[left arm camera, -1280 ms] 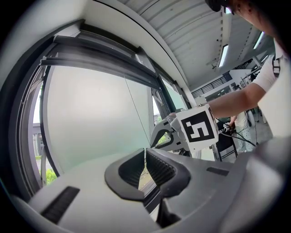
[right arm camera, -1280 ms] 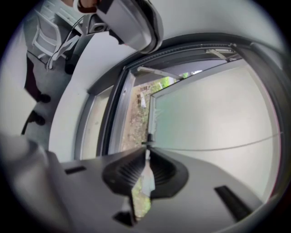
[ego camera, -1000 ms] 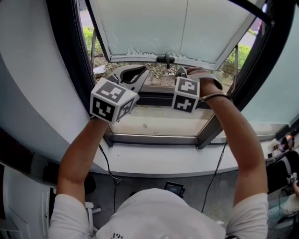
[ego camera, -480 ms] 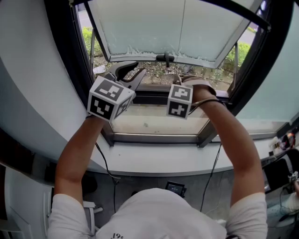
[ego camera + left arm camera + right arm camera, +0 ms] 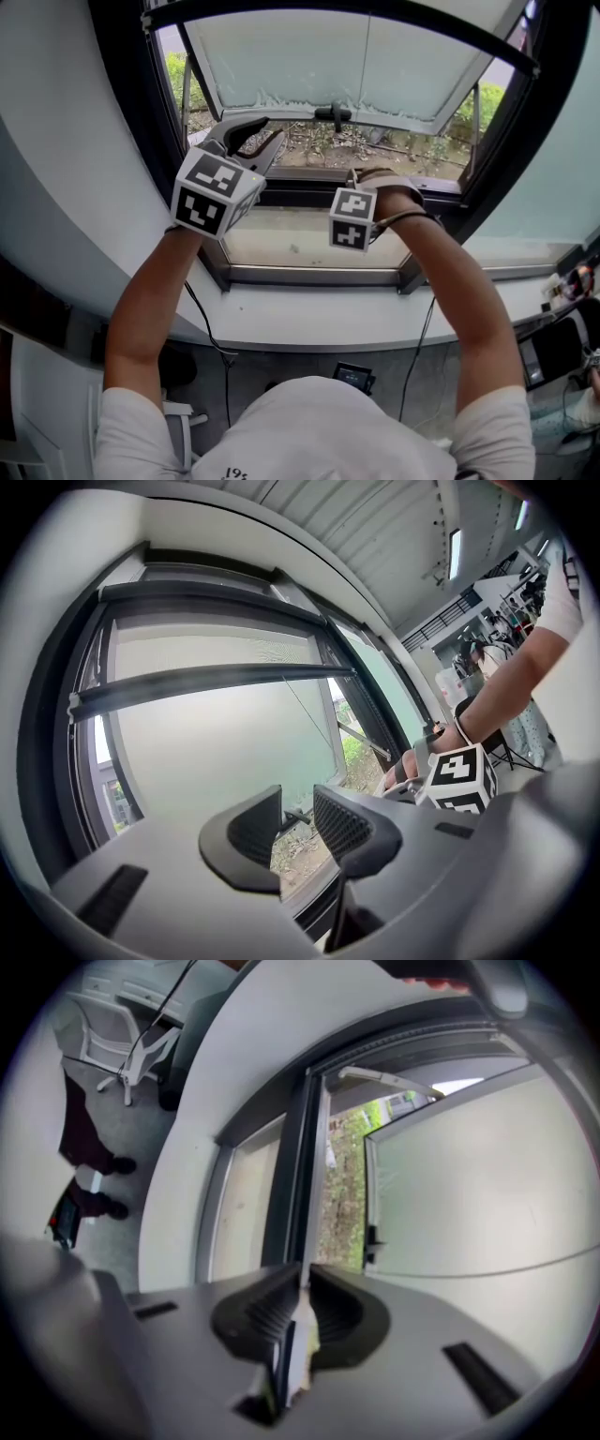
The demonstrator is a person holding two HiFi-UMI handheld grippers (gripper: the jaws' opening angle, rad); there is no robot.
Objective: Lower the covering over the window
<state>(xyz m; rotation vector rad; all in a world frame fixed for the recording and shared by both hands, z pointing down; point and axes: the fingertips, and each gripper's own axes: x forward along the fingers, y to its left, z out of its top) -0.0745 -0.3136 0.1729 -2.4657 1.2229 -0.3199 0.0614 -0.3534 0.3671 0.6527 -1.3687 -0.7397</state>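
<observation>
The black window frame (image 5: 131, 141) curved around you, its out-tilted sash (image 5: 281, 66) filled with smooth frosted glass, and gravel and greenery showed through the gap beneath it. The blind (image 5: 206, 652), a pale, finely woven sheet, sat high in the opening. Its slim dark bottom rail (image 5: 216, 679) spanned the frame from side to side, with most of the frosted glass below it uncovered. Under the window ran a broad, matte white sill (image 5: 309, 323). Your left gripper (image 5: 298, 805), moulded grey with ribbed black pads, was held level in front of the glass. Its jaws had just been opening and stood a little apart with nothing between them. Your right gripper (image 5: 305, 1288) pointed down toward the sill, its jaws pressed together on the thin white pull cord (image 5: 303, 1335), which ran up across the glass toward the rail. Each tool carried its boxy marker cube (image 5: 214, 192), printed in black and white squares. A small black handle (image 5: 333, 114) jutted from the sash's lower edge.
</observation>
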